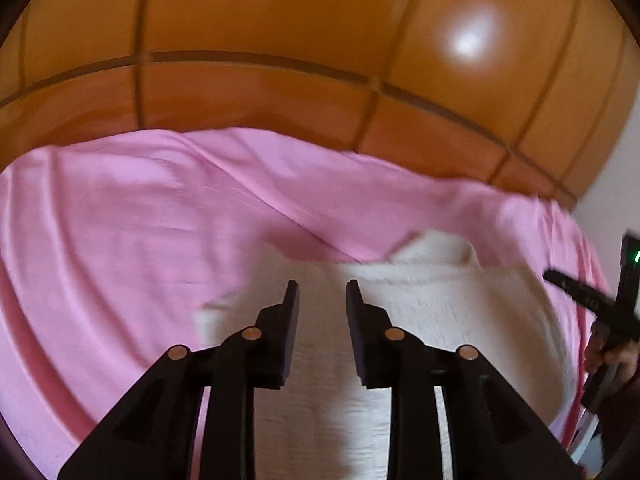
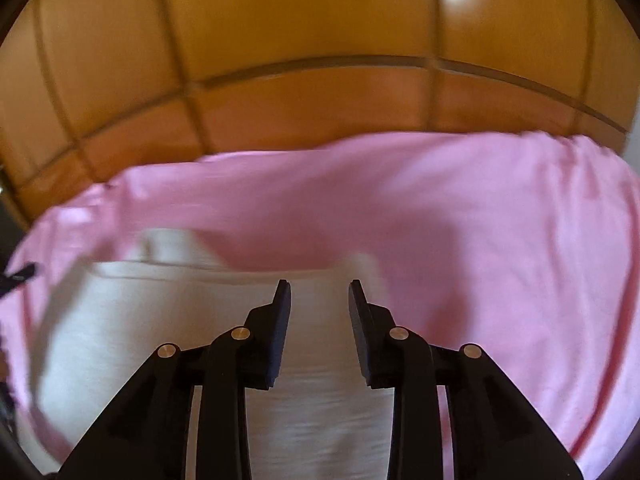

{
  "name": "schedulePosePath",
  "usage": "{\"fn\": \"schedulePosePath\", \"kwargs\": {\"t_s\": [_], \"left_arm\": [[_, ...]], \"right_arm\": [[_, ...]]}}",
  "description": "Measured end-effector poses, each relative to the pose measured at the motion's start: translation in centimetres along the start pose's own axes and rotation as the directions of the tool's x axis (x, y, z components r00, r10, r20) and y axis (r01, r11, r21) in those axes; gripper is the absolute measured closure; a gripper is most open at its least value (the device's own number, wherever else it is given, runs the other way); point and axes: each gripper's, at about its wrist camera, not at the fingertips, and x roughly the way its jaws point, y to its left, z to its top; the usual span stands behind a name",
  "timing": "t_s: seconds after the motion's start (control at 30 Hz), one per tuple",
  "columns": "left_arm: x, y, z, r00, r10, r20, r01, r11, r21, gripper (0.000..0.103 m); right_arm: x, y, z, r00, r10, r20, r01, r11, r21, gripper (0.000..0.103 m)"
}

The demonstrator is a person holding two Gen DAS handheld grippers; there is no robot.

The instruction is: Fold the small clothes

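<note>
Both claws sit apart, gripping nothing: left claw (image 1: 322, 286) and right claw (image 2: 319, 285) over the white garment (image 1: 420, 312) on the pink sheet (image 1: 120, 220).

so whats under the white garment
The white garment lies on a pink sheet, which shows on every side of it. What the sheet covers is hidden. Behind it stands a wooden headboard.

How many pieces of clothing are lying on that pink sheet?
1: a cream-white garment lies on the pink sheet, just under both grippers. The blurred views may hide others beyond the frame.
</note>
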Motion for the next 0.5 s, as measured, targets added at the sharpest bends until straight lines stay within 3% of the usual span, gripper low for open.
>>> {"fn": "schedulePosePath", "kwargs": {"t_s": [0.13, 0.23, 0.27, 0.33, 0.5], "left_arm": [[3.9, -1.6, -0.9, 0.992, -0.035, -0.124, 0.039, 0.999, 0.027, 0.061], [5.7, -1.8, -1.7, 0.988, -0.036, -0.153, 0.039, 0.999, 0.016, 0.061], [6.0, -1.6, -2.0, 0.987, -0.035, -0.156, 0.035, 0.999, -0.002, 0.077], [5.1, -1.8, -2.5, 0.991, -0.028, -0.132, 0.029, 1.000, 0.005, 0.098], [2.0, -2.9, -2.0, 1.000, -0.028, -0.014, 0.029, 0.998, 0.055, 0.100]], "right_arm": [[1.9, 4.6, -0.9, 0.992, 0.107, -0.070, -0.111, 0.992, -0.057, 0.057], [4.9, 6.8, -1.9, 0.981, 0.114, -0.156, -0.127, 0.989, -0.073, 0.057], [5.9, 7.4, -2.5, 0.976, 0.111, -0.189, -0.126, 0.989, -0.074, 0.060], [6.3, 7.8, -3.0, 0.982, 0.086, -0.170, -0.103, 0.990, -0.093, 0.097], [4.2, 8.2, -2.7, 0.992, 0.071, -0.104, -0.083, 0.990, -0.111, 0.100]]}}
